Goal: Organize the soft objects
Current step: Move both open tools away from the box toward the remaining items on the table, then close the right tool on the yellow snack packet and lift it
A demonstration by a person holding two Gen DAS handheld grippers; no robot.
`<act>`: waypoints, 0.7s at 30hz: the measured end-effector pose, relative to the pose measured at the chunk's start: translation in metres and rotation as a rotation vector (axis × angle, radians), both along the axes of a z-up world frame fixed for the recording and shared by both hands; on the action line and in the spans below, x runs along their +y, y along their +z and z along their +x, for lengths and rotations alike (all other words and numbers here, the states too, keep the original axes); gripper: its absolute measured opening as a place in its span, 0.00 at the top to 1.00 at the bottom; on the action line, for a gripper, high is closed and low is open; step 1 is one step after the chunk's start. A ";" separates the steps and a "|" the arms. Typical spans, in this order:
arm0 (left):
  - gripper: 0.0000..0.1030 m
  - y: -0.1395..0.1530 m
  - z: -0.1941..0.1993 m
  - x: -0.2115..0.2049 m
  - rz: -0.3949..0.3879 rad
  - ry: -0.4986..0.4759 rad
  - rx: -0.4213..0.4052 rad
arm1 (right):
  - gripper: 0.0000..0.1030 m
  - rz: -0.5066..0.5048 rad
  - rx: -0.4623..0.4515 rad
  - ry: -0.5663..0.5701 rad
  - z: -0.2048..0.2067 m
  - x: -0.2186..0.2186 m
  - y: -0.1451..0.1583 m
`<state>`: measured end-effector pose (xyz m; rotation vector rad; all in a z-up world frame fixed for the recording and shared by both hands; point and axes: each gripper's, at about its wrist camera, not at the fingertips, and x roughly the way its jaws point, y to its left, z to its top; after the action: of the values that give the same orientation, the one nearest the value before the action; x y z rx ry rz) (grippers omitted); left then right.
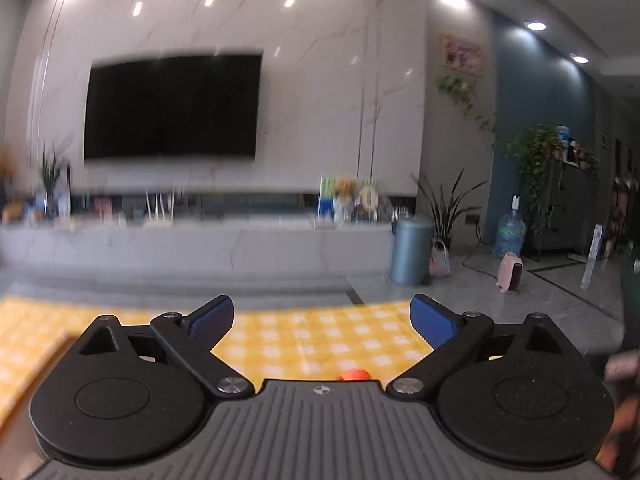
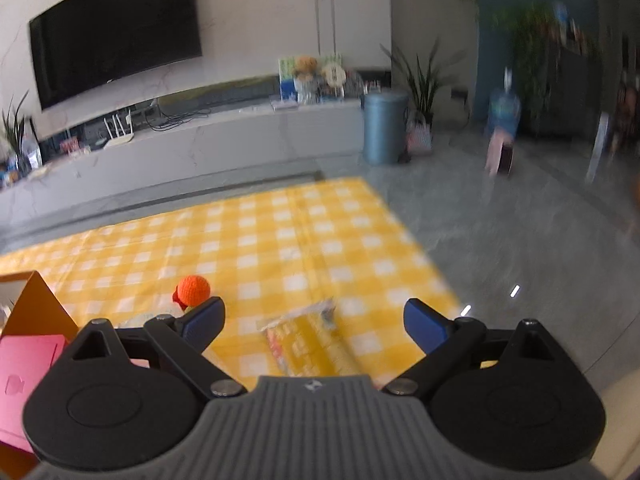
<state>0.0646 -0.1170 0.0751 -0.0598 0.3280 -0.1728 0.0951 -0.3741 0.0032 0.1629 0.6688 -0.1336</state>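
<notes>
At the far left of the right wrist view an orange box (image 2: 36, 304) is seen, open-topped as far as can be told, with a pink flat item (image 2: 24, 376) lying in front of it. Just right of the box, an orange knitted toy (image 2: 193, 289) rests on the yellow checked cloth (image 2: 320, 232) that covers the bench. The toy lies ahead and to the left of the right claw (image 2: 314, 322), just beyond its left fingertip (image 2: 206, 318). Further right, a yellow packet (image 2: 308, 344) lies directly between the spread fingers of that claw, nothing being held; its long axis runs roughly along the claw's line of sight, slightly slanted.

In the left wrist view the left claw (image 1: 322, 318) is likewise spread and empty, pointed mostly at the far wall. Only the top of the toy (image 1: 355, 375) shows above the claw body, just right of centre.

The packet is judged nearer the right claw, which would need only a lowering and closing across the packet's short side.
</notes>
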 end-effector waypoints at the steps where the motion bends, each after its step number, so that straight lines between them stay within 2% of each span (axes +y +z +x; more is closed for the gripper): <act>1: 0.00 0.001 0.009 -0.001 -0.009 -0.001 0.061 | 0.08 0.030 0.004 0.004 0.005 -0.003 -0.009; 4: 0.00 0.000 0.030 -0.002 -0.032 -0.033 0.158 | 0.09 0.062 0.057 -0.033 0.021 -0.011 -0.035; 7: 0.00 -0.009 0.041 -0.001 -0.062 0.027 0.208 | 0.10 0.083 0.108 -0.083 0.029 -0.019 -0.051; 8: 0.00 -0.012 0.046 -0.003 -0.039 0.048 0.238 | 0.10 0.090 0.119 -0.097 0.029 -0.022 -0.055; 10: 0.03 -0.020 0.049 -0.014 0.057 0.073 0.289 | 0.10 0.099 0.130 -0.121 0.030 -0.025 -0.059; 12: 0.17 -0.027 0.047 -0.018 0.092 0.036 0.261 | 0.10 0.103 0.132 -0.116 0.030 -0.025 -0.061; 17: 0.17 -0.039 0.046 -0.033 0.163 -0.029 0.263 | 0.10 0.074 0.160 -0.067 0.041 -0.014 -0.068; 21: 0.18 -0.039 0.057 -0.040 0.147 -0.164 0.381 | 0.10 0.046 0.190 -0.038 0.052 -0.005 -0.076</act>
<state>0.1219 -0.1572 0.0358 0.0818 0.7253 -0.3002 0.1469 -0.3786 -0.0726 0.2094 0.8587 -0.1718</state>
